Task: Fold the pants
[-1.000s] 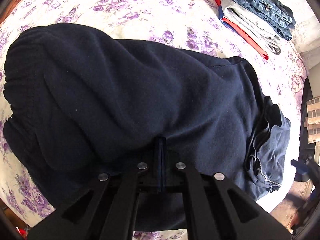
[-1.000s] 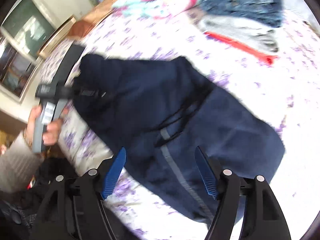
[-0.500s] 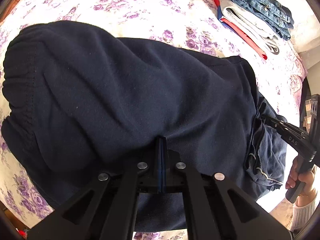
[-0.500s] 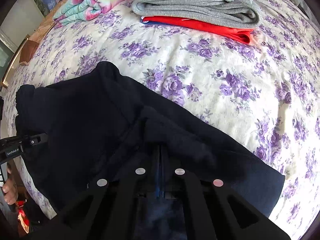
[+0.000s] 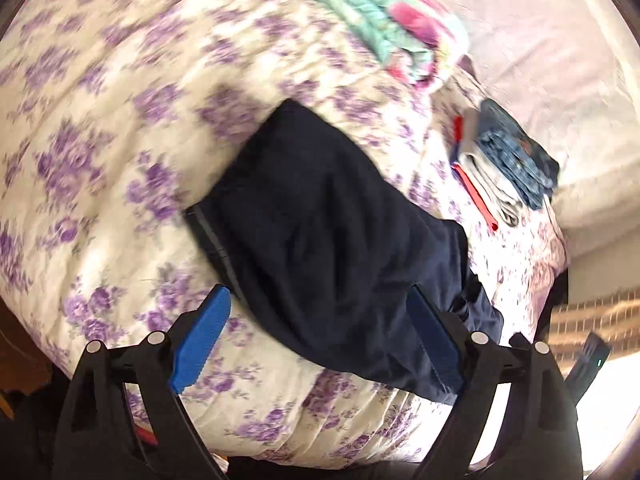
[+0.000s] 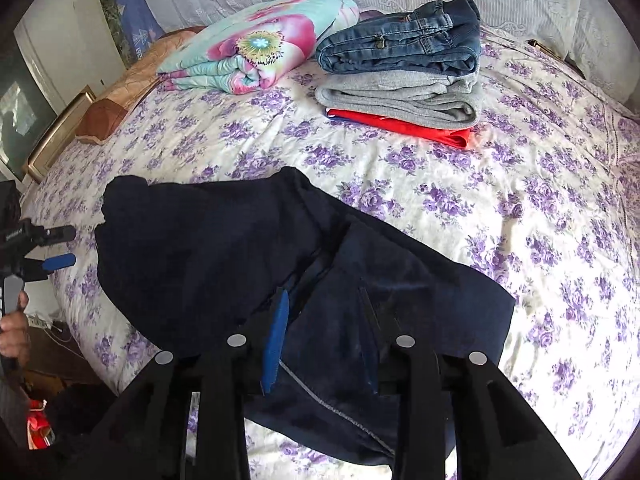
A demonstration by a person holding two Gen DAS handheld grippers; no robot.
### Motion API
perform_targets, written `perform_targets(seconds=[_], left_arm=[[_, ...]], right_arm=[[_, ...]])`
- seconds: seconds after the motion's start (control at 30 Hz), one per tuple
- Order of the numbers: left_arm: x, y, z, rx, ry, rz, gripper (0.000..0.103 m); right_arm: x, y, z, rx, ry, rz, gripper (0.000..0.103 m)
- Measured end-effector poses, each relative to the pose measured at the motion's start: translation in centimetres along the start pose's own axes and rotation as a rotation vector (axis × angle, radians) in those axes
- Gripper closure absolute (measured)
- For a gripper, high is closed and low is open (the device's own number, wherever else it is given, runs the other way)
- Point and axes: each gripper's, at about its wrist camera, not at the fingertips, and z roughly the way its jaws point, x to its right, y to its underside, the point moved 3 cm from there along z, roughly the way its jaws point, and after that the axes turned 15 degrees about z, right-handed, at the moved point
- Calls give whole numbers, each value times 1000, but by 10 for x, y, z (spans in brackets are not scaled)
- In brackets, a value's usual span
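The navy pants (image 5: 332, 232) lie folded over on the floral bedspread (image 5: 100, 152), near the bed's front edge; in the right wrist view the pants (image 6: 224, 248) spread across the lower middle. My left gripper (image 5: 316, 336) is open and empty, pulled back above the pants' near edge; it also shows at the left of the right wrist view (image 6: 56, 246). My right gripper (image 6: 324, 336) is open, its blue pads low over the pants' inner fabric, holding nothing.
A stack of folded clothes, jeans (image 6: 404, 36) on grey pants (image 6: 400, 94) on a red garment (image 6: 420, 128), sits at the back of the bed. A folded flowered blanket (image 6: 260, 48) lies beside it. The bed's edge drops off at the left and front.
Both grippers were shut on the pants half a second ago and have let go. The left one has pulled back and up; the pants now lie folded on the bed.
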Motion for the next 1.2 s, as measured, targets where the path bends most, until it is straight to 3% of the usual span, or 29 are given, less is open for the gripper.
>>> perform_targets(seconds=[0.13,0.3,0.43,0.5,0.53,0.57,0.67,0.8,0.87,0.93,1.03,1.2], left_arm=[[-32,1,12,-18,50,-113,21],[-35,8,41,-73,105,-121,20],[-16,-1,72,-109,30,-72,10],[3,-12,74,-101,-30,6,37],[12,-15,68,-93,-62,46,67],[19,-17,62,-72,-64,81,73],[45,-16,39,9,-113,216,80],[81,-14,20,73,-138,352,81],[91,-17,16,85,-126,374,81],[99,-21,15,92,-117,383,81],[107,-25,15,89,-111,392,81],[124,-26,18,71,-112,460,83]], right_arm=[[-15,-3,1,12,-5,-38,69],[-16,0,0,8,-7,-37,69],[-12,6,9,-30,-17,-10,69],[-11,9,13,-52,-18,-5,69],[-12,10,12,-55,-22,-8,69],[-13,11,12,-55,-33,-11,69],[-17,9,17,-92,-84,-9,69],[-24,1,58,-184,-121,-24,69],[-29,-6,80,-202,-154,-11,69],[-36,-14,98,-212,-179,3,81],[-47,-18,120,-269,-210,24,88],[-63,-8,151,-310,-167,-23,91]])
